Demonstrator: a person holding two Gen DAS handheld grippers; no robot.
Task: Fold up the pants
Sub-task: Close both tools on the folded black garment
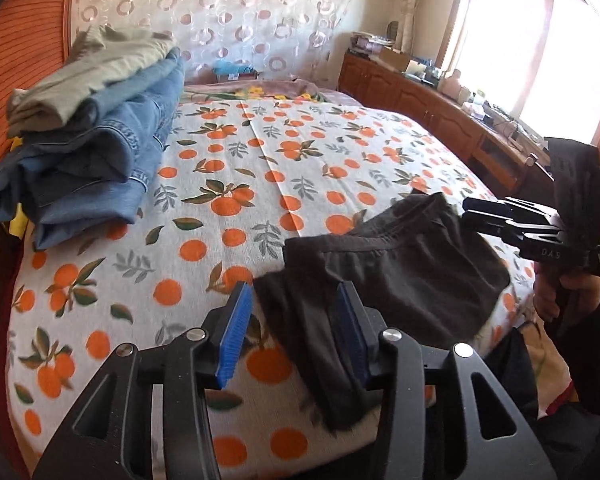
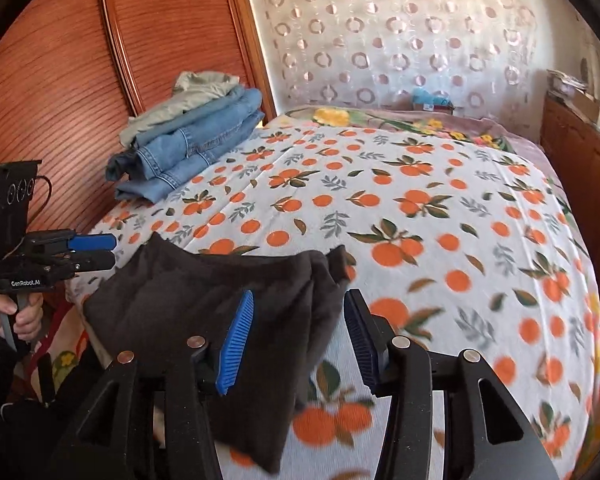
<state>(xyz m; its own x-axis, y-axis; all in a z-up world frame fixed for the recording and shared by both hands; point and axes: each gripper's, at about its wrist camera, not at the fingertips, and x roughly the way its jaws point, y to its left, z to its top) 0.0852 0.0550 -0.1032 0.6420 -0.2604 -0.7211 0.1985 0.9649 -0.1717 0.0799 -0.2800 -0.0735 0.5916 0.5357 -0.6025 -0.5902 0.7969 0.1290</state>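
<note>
Dark folded pants (image 1: 400, 272) lie on the near edge of the orange-print bed sheet (image 1: 260, 152). My left gripper (image 1: 294, 300) stands open over the pants' left end, with the cloth lying loose between its blue pads. In the right wrist view the same pants (image 2: 188, 292) spread to the left, and my right gripper (image 2: 300, 300) is open over their right end, its pads clear of the fabric. Each gripper shows in the other's view: the right gripper (image 1: 466, 210) in a hand at the far right, the left gripper (image 2: 114, 250) at the far left.
A stack of folded blue jeans (image 1: 92, 152) with a pale green garment on top sits at the bed's far left corner (image 2: 192, 148). A wooden panel (image 2: 60, 80) runs along the left. A wooden cabinet (image 1: 440, 108) with clutter stands under the window on the right.
</note>
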